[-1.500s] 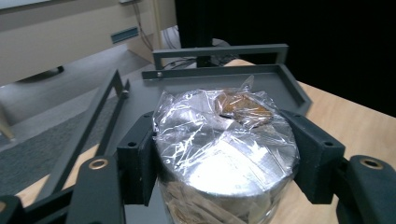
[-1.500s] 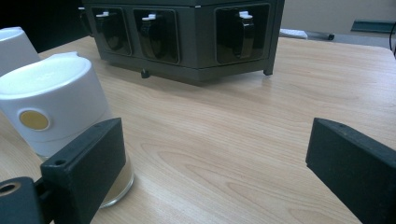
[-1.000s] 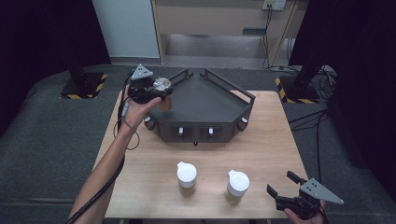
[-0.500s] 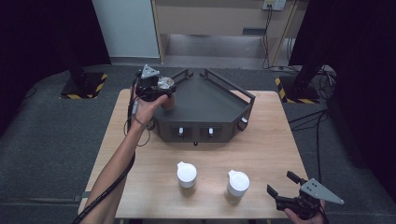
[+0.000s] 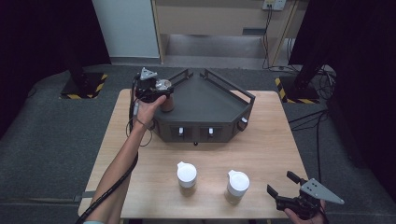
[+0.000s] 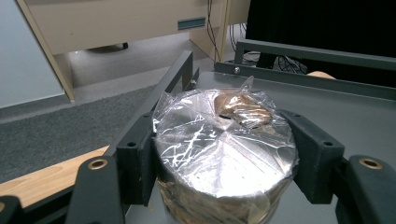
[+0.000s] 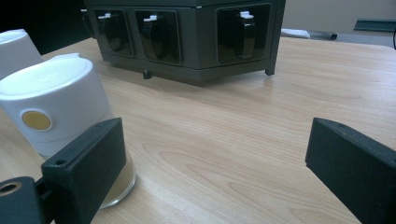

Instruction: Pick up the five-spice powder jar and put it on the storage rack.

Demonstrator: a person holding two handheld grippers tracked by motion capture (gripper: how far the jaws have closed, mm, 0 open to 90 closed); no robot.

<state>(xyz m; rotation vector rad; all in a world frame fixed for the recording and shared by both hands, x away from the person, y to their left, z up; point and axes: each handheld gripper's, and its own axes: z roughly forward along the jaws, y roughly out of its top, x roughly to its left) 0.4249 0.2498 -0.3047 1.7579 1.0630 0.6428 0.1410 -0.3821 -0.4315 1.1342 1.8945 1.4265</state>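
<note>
A glass jar [image 6: 224, 154] with crinkled plastic film over its mouth and brown contents sits between the pads [image 6: 137, 158] of my left gripper [image 6: 226, 161], which is shut on it. In the high view that jar [image 5: 166, 103] and left gripper [image 5: 161, 91] are at the left corner of a dark grey railed stand [image 5: 205, 105]; whether the jar rests on its deck I cannot tell. My right gripper [image 5: 281, 183] is open near the table's front right corner, a white-lidded jar [image 7: 56, 107] just left of its jaws.
Two white-lidded jars [image 5: 187, 174] [image 5: 237, 183] stand near the front of the wooden table [image 5: 261, 140]. The stand's front face [image 7: 187, 32] has recessed handles. Its rails [image 6: 308, 53] rise beyond the held jar. Grey floor surrounds the table.
My left hand has carried the wrapped jar to the right and downward, from beside the stand's left corner to over its deck. The right gripper has stayed put.
</note>
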